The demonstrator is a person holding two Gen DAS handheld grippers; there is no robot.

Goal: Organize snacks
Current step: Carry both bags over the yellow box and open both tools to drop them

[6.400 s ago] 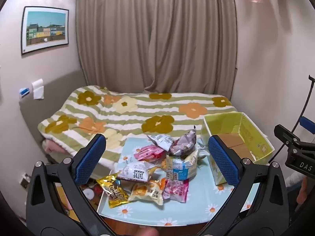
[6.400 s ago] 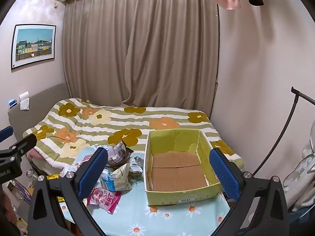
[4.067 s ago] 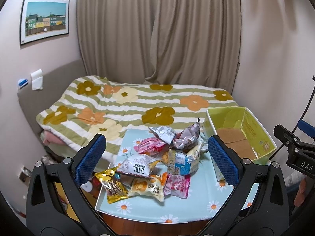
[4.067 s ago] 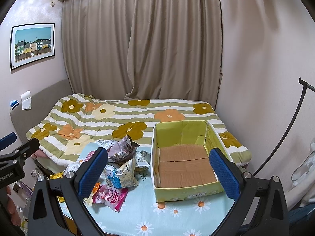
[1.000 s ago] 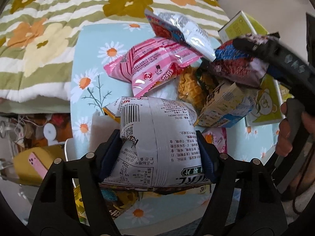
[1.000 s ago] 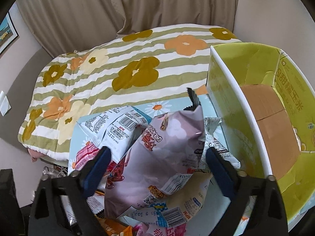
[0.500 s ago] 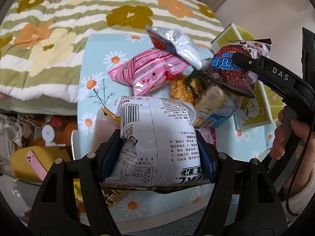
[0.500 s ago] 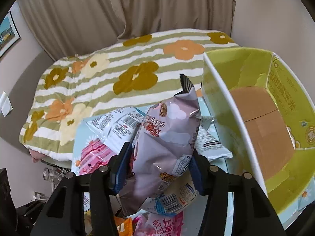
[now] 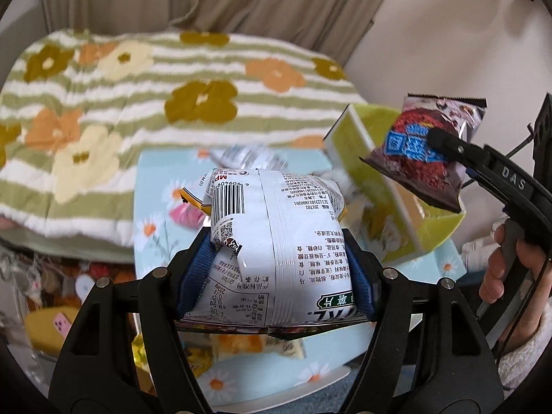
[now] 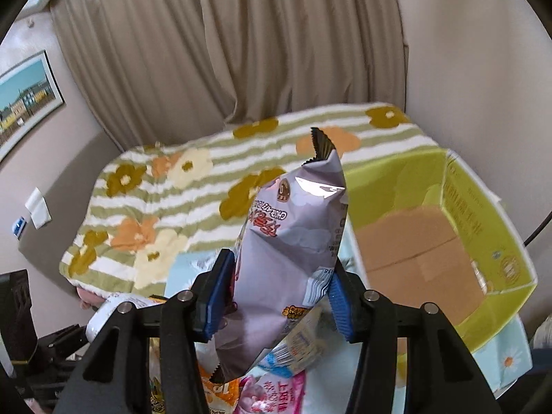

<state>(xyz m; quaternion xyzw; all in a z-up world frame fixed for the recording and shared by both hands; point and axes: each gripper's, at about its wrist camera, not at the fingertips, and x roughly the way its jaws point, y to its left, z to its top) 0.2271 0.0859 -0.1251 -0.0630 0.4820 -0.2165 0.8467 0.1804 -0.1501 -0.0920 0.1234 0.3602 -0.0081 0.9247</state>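
My left gripper is shut on a white snack bag with a barcode, held above the table. The jaws of my right gripper are closing on a purple-grey snack bag, and the blue pads press its sides. That bag stands upright just left of the open yellow-green box. In the left wrist view the same bag shows its dark brown face above the box's near wall. More snack bags lie on the table beneath.
The table has a light blue daisy cloth. A bed with a striped flower blanket lies behind it, with curtains beyond. A person's hand grips the right gripper's handle at the right edge. Clutter sits on the floor at the left.
Both grippers have risen with their bags off the pile. The right gripper closed from wide open onto the purple-grey bag and carried it up next to the box.
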